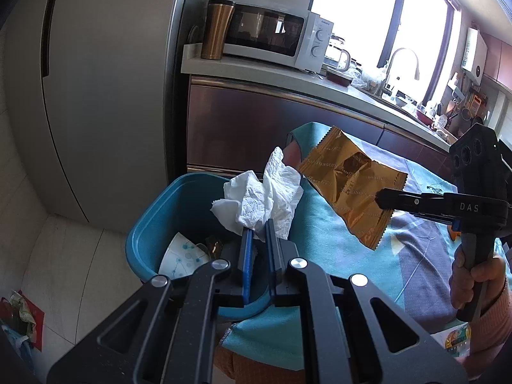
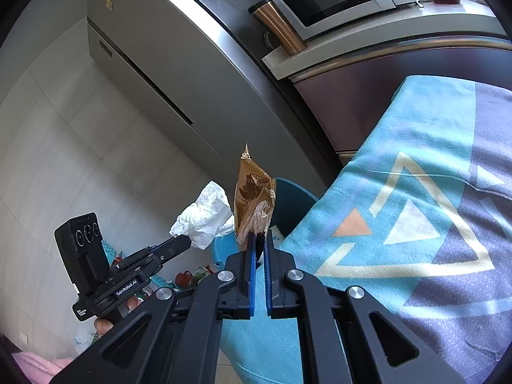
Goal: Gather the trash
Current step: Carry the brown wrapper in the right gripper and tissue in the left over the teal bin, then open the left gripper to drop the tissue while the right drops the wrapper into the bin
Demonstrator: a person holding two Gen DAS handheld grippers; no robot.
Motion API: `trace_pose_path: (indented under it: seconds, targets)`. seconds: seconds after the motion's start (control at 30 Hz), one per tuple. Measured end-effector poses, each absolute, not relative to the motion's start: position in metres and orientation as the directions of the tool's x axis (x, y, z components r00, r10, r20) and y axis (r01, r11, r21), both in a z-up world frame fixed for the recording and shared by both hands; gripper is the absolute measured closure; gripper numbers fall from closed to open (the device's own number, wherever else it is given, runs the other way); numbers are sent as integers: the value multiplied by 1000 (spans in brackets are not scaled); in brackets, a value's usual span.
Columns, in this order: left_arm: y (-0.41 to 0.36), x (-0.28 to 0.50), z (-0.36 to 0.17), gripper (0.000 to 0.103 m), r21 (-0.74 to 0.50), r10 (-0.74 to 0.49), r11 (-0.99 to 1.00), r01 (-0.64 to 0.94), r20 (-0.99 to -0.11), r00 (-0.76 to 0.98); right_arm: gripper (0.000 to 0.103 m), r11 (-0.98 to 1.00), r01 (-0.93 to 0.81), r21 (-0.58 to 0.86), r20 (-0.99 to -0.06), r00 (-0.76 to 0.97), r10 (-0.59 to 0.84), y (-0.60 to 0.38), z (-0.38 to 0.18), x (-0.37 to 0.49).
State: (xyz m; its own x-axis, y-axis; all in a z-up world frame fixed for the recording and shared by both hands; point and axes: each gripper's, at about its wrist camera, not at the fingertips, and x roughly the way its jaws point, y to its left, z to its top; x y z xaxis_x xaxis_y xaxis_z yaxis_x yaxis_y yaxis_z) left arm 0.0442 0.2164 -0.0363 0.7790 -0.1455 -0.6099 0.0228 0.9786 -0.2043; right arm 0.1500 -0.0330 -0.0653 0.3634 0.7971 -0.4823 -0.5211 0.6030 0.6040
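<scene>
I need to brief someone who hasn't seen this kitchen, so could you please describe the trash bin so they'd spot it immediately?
Find the tall grey fridge; beside it runs a counter with a white microwave. On the floor below stands the bin, against a table under a patterned cloth. It is the only blue plastic tub, open-topped, with a paper cup inside.

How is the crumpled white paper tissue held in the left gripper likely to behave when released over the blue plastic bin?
The crumpled white paper tissue looks soft and floppy: it droops in loose folds around the left gripper. It is probably very light, so it may drift rather than drop straight into the blue plastic bin. Its rough embossed surface might cling briefly to the pads.
</scene>
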Motion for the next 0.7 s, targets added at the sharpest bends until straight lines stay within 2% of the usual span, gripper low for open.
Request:
trace_pose_path:
  seconds: [0.7]
  targets:
    - [241,55,-83,94,-229,-122,972,-53,-683,720,99,643,-525,558,-566,326,757,25,-78,173]
